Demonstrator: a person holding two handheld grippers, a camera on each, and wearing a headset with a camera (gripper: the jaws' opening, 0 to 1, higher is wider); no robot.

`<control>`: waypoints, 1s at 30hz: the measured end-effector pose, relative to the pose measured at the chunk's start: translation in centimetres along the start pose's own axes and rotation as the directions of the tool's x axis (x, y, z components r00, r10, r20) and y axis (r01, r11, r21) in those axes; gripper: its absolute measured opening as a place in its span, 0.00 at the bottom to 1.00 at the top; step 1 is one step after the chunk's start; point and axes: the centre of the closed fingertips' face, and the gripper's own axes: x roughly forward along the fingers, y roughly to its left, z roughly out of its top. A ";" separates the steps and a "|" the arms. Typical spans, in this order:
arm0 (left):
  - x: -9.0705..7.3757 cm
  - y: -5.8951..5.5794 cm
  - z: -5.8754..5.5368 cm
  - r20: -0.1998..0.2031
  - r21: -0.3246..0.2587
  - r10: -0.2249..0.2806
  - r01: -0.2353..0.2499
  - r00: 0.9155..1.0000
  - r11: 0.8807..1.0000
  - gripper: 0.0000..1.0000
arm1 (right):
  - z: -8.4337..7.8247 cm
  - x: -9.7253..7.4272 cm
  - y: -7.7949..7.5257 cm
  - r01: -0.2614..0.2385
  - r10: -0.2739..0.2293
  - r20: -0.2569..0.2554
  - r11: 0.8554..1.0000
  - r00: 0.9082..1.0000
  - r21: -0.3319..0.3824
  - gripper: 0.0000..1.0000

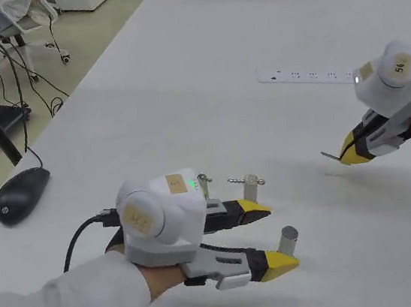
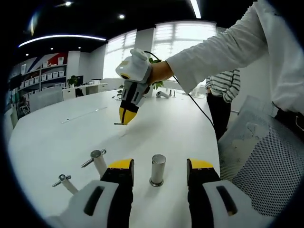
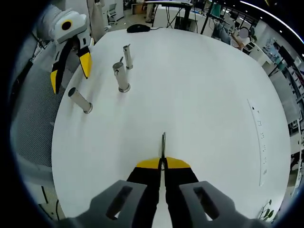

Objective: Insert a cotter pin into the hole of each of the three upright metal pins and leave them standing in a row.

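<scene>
Right gripper [image 3: 163,162] is clamped tight on the cotter pin [image 3: 163,145], which juts straight out past its tips, long axis in line with the jaws. Ahead and off to its left, well apart, stands the bare metal pin [image 2: 158,167], upright, dull silver and flat-topped, its hole too small to make out. Left gripper [image 1: 275,235] is far nearer, jaws spread either side of it, not touching. Beyond, the next pin [image 2: 99,161] and the far pin [image 2: 66,183] already carry cotters.
</scene>
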 end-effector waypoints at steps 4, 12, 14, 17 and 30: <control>-0.5 0.3 0.9 0.014 -0.003 0.018 -0.018 1.000 1.000 0.44 | 0.2 -0.9 1.0 -0.002 0.002 0.002 1.000 1.000 -0.016 0.03; -0.6 0.6 2.6 0.036 -0.010 0.035 -0.035 0.999 0.999 0.44 | 1.5 -2.8 3.7 -0.012 0.013 0.027 0.999 1.000 -0.045 0.03; -0.5 0.5 2.8 0.036 -0.007 0.036 -0.036 0.999 0.999 0.44 | 1.9 -3.2 4.4 -0.014 0.016 0.031 0.998 0.999 -0.058 0.03; -0.4 0.5 3.0 0.034 -0.008 0.037 -0.036 0.999 0.999 0.43 | 2.4 -3.8 5.2 -0.016 0.019 0.038 0.998 0.999 -0.068 0.03; 0.4 0.6 3.8 0.014 -0.050 0.052 -0.052 0.999 0.997 0.36 | 4.7 -5.1 8.5 -0.024 0.032 0.061 0.991 0.998 -0.133 0.03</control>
